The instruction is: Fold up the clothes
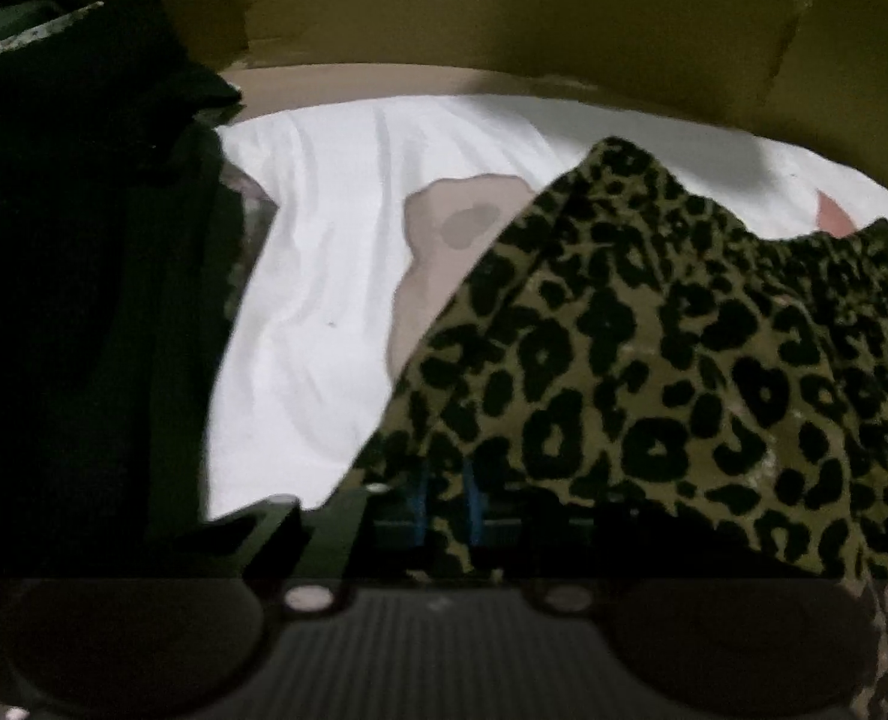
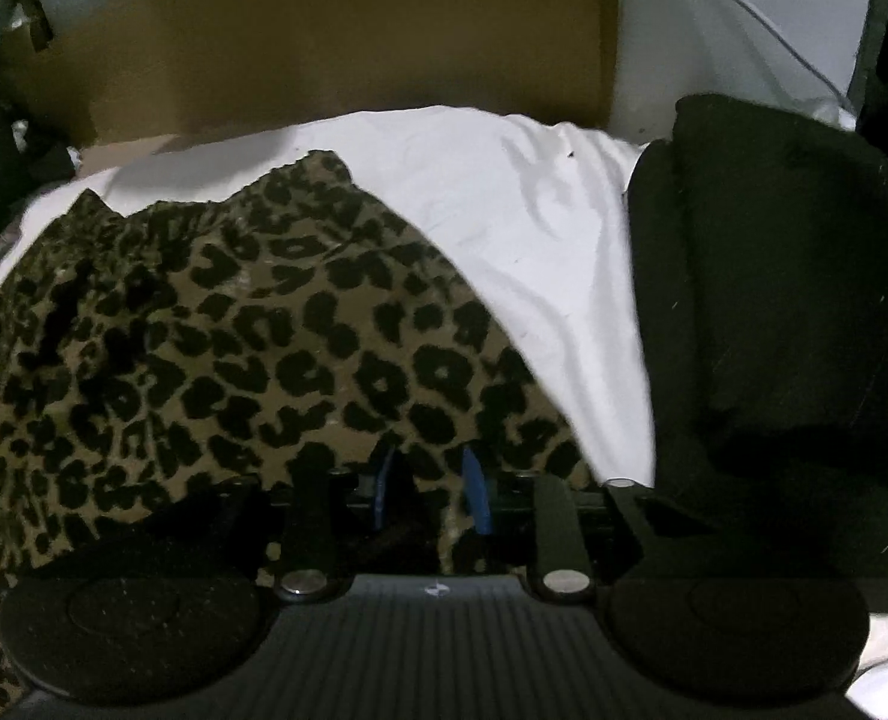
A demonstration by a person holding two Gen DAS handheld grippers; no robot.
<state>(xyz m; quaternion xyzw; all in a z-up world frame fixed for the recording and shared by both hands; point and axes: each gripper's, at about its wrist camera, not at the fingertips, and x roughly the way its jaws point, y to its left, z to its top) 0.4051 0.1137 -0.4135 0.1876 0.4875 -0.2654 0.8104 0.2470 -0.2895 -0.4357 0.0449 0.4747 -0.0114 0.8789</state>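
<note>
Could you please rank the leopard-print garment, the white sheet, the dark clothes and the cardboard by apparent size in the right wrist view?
1. leopard-print garment, though nearness to the camera enlarges it
2. dark clothes and cardboard, too alike to rank
3. white sheet, visible part only
</note>
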